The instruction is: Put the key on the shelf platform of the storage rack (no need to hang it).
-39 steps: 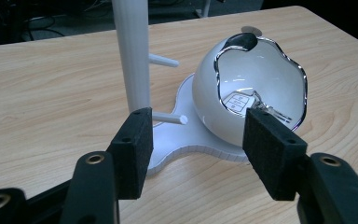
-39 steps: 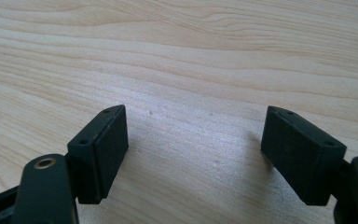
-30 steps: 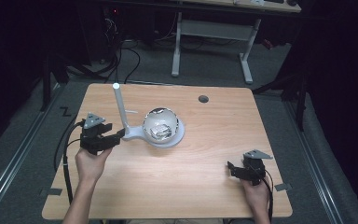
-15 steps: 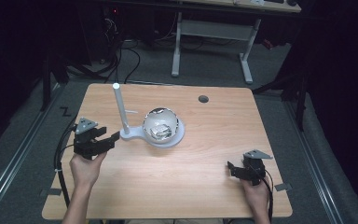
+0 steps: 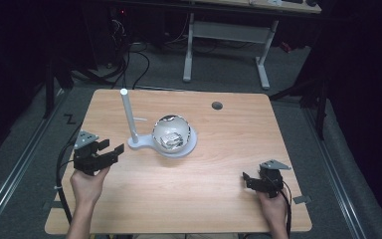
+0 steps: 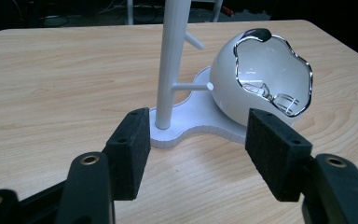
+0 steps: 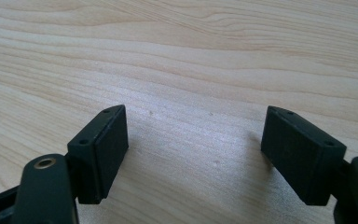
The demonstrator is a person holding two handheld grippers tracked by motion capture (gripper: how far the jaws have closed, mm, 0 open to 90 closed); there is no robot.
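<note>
Dark floor with cables and the legs of a grey desk frame lies behind the wooden table (image 5: 229, 199), which takes most of the high view. Near the middle of this table, a little to the left and far side, stands a white stand (image 5: 176, 149): a flat base with a tall thin post (image 5: 128, 117) at its left end and a white round bowl (image 5: 171, 133) with a shiny wavy rim on its right part. Some small clear glass piece lies inside the bowl; what it is I cannot tell.

Judging from the pictures, the step in hand is a pause with the left tool just off the stand. If the post is the next thing to grip, it is better to come in level, low on the post where it joins the base, with one pad on each side, and to close slowly, because the post is thin and the stand may slide or tip. The bowl sits very near, so the right-hand pad should pass between post and bowl without pushing it.

The left gripper (image 6: 200, 149) is on the near left of the stand, apart from it. Its jaws have just been opening; they stand wide and nothing is between them. The right gripper (image 7: 196, 154) rests at the near right part of the table, well apart from the stand, jaws also wide and empty over bare wood.
</note>
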